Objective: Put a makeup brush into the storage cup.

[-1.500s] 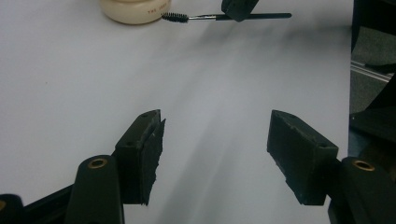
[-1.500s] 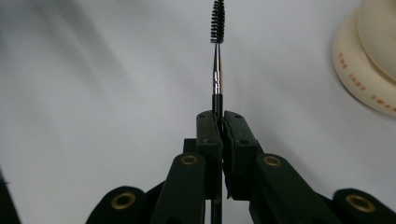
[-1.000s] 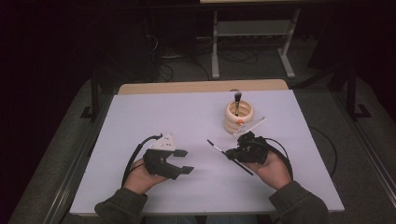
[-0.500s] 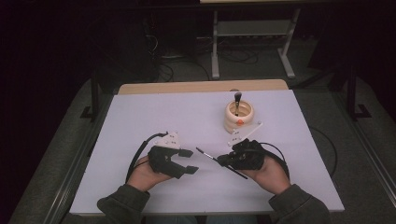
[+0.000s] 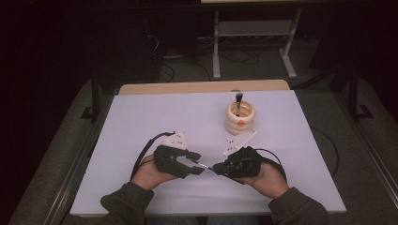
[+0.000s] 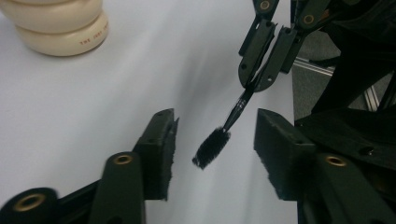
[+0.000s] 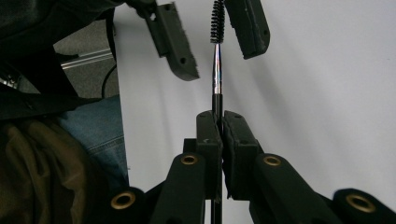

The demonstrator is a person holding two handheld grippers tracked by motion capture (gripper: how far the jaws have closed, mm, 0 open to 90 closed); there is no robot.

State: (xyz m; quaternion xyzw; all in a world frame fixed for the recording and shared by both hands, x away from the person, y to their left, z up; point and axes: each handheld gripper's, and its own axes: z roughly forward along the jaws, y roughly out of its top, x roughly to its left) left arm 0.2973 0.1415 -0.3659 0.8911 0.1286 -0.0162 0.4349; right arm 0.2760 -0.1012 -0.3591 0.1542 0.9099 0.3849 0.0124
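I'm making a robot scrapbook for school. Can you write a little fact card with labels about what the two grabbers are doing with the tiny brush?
Thing in hand: small black brush with a thin handle
Right gripper: shut on the brush handle
Left gripper: open, jaws on either side of the bristles, not touching them
Brush position: held above the white table, bristle end towards the left gripper
Also on the table: cream ringed holder with another brush standing in it
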